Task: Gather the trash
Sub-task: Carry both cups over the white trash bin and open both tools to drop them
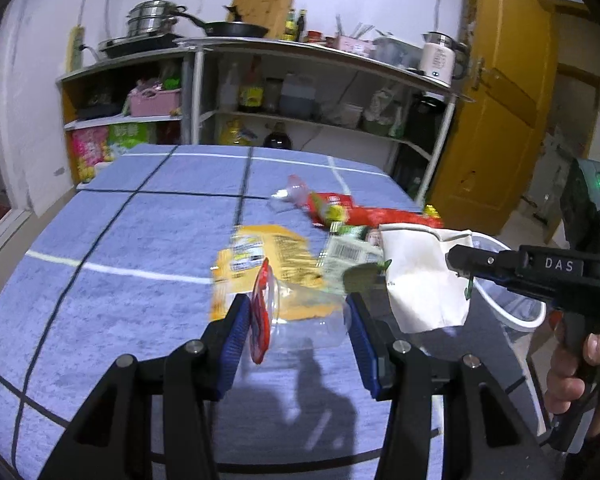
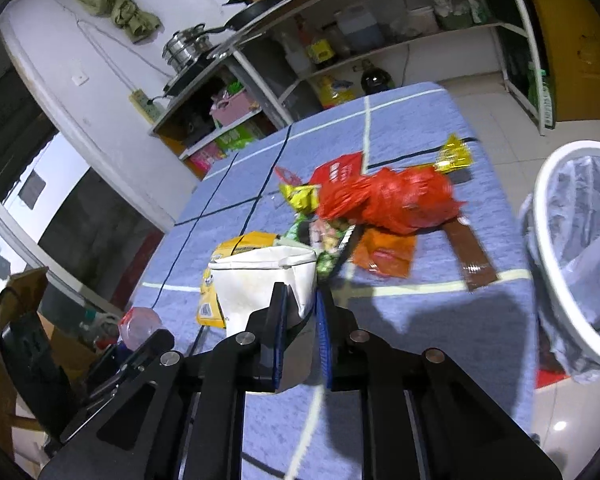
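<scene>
My left gripper (image 1: 296, 320) is shut on a clear plastic cup (image 1: 300, 320) with a red lid (image 1: 260, 316), held above the blue tablecloth (image 1: 132, 240). My right gripper (image 2: 302, 312) is shut on a white paper bag (image 2: 260, 280); the bag also shows in the left wrist view (image 1: 420, 280), with the right gripper (image 1: 456, 260) at its edge. Trash lies on the table: a yellow packet (image 1: 268, 264), a red plastic bag (image 2: 388, 200), an orange wrapper (image 2: 384, 252), a brown wrapper (image 2: 472, 256) and a yellow foil wrapper (image 2: 454, 156). A white lined bin (image 2: 572, 248) stands right of the table.
A metal shelf rack (image 1: 300, 92) with pots, a pan, bottles and a kettle stands behind the table. A yellow door (image 1: 496, 112) is at the right. The bin rim also shows in the left wrist view (image 1: 512, 312), past the table's right edge.
</scene>
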`<action>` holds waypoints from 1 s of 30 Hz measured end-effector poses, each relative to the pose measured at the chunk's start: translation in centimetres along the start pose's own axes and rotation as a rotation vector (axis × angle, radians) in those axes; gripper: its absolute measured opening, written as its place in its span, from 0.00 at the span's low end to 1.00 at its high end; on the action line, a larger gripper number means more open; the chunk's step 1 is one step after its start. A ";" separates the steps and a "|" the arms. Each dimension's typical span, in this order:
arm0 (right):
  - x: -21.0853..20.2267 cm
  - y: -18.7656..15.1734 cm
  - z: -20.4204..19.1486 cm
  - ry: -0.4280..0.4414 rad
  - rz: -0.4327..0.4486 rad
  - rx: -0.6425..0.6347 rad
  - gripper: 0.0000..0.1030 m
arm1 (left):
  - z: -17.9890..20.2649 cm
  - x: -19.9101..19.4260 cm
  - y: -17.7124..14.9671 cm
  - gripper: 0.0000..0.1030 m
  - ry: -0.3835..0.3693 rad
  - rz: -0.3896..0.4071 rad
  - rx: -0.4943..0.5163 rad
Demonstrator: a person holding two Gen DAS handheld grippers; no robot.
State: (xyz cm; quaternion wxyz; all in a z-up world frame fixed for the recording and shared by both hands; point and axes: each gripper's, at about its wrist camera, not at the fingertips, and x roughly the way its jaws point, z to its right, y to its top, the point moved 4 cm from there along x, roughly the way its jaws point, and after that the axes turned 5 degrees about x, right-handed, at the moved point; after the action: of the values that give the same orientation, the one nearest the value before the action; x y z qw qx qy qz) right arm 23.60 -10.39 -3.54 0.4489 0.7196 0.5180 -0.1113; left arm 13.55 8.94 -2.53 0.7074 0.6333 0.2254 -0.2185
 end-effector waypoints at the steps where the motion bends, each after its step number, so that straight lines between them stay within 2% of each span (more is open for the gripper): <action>1: -0.6 0.2 0.4 -0.007 0.011 0.003 0.14 | 0.6 0.1 0.2 0.49 -0.012 -0.001 0.008; 9: -6.5 2.1 6.6 -0.093 0.120 0.068 0.14 | 9.0 2.5 2.9 0.49 -0.132 -0.018 0.125; 16: -11.3 3.4 13.5 -0.225 0.200 0.112 0.14 | 17.1 5.5 5.1 0.49 -0.248 -0.030 0.212; 23: -12.0 4.2 18.8 -0.339 0.212 0.147 0.14 | 23.3 9.0 5.8 0.49 -0.325 -0.065 0.266; 30: -10.9 4.7 23.0 -0.405 0.181 0.209 0.15 | 26.6 12.8 5.9 0.49 -0.363 -0.117 0.284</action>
State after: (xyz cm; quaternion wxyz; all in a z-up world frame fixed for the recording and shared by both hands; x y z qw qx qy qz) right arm 29.85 -35.23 -7.43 0.4747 0.7686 0.3368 -0.2656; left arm 28.46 -17.26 -2.92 0.6265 0.6626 0.0977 -0.3987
